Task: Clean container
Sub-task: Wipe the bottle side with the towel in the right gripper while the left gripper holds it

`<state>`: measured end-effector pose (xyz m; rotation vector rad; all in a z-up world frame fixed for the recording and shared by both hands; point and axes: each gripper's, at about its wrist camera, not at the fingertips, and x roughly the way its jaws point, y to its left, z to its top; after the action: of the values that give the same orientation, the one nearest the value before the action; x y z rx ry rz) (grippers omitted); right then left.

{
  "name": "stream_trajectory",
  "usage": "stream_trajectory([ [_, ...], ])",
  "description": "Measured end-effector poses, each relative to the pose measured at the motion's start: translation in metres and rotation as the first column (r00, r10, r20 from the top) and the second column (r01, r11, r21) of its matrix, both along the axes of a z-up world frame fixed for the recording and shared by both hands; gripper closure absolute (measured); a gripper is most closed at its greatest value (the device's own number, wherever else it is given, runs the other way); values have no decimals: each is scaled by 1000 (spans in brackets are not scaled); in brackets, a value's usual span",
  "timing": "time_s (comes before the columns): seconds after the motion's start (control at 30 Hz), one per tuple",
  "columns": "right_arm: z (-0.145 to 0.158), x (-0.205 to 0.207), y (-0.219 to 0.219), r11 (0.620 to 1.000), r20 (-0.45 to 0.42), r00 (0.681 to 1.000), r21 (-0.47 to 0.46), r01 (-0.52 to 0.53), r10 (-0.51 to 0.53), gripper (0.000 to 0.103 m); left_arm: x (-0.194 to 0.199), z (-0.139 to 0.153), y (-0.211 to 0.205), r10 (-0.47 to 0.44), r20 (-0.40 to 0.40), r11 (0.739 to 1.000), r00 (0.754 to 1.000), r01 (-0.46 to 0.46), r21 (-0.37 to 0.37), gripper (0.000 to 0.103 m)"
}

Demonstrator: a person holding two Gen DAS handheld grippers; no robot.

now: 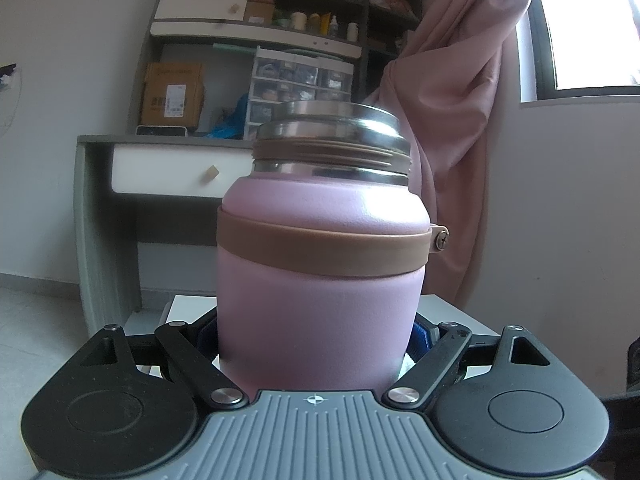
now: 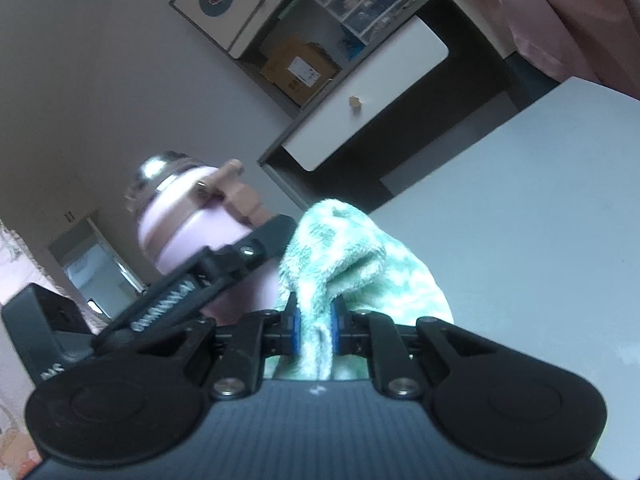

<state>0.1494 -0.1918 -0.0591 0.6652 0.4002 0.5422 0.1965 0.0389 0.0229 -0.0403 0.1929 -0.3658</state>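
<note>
A pink insulated container (image 1: pixel 320 280) with a brown band, steel threaded neck and no lid fills the left wrist view, upright. My left gripper (image 1: pixel 318 340) is shut on its lower body, jaws pressed against both sides. In the right wrist view the same container (image 2: pixel 180 224) shows at the left, with the left gripper's black finger (image 2: pixel 224 268) across it. My right gripper (image 2: pixel 314 328) is shut on a green and white fluffy cloth (image 2: pixel 352 260), which bulges out beyond the blue pads, just right of the container.
A white table top (image 2: pixel 520 220) lies under and right of the cloth. Behind stand a desk with a white drawer (image 1: pixel 176 172), shelves with boxes (image 1: pixel 172 96) and a pink curtain (image 1: pixel 460 100) by a window.
</note>
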Motion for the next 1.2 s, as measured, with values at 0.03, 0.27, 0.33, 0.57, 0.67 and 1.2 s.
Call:
stream_trajectory([
  [0.03,-2,2,1,1000,-13,1000,-16,7,-7,89,0,0,-1,-1,0,1000,1000,1,0,18],
  [0.27,-11,10,7,997,-70,997,-73,15,-20,89,2,-1,-2,-2,1,1000,1000,2,-3,18],
  [0.33,-10,10,8,996,-73,997,-85,14,-20,89,3,-1,-3,-2,0,1000,1000,2,-4,18],
  [0.57,-3,4,0,999,-67,998,-31,16,-18,89,-1,-2,-8,2,-3,1000,1000,-2,-12,18],
  [0.67,1,1,-6,999,-28,1000,36,1,0,89,-1,-2,-8,3,-3,1000,1000,-3,-12,18],
  [1.2,-6,21,0,1000,-60,998,-4,12,-12,89,-2,-3,-5,4,-9,1000,1000,-4,-15,18],
])
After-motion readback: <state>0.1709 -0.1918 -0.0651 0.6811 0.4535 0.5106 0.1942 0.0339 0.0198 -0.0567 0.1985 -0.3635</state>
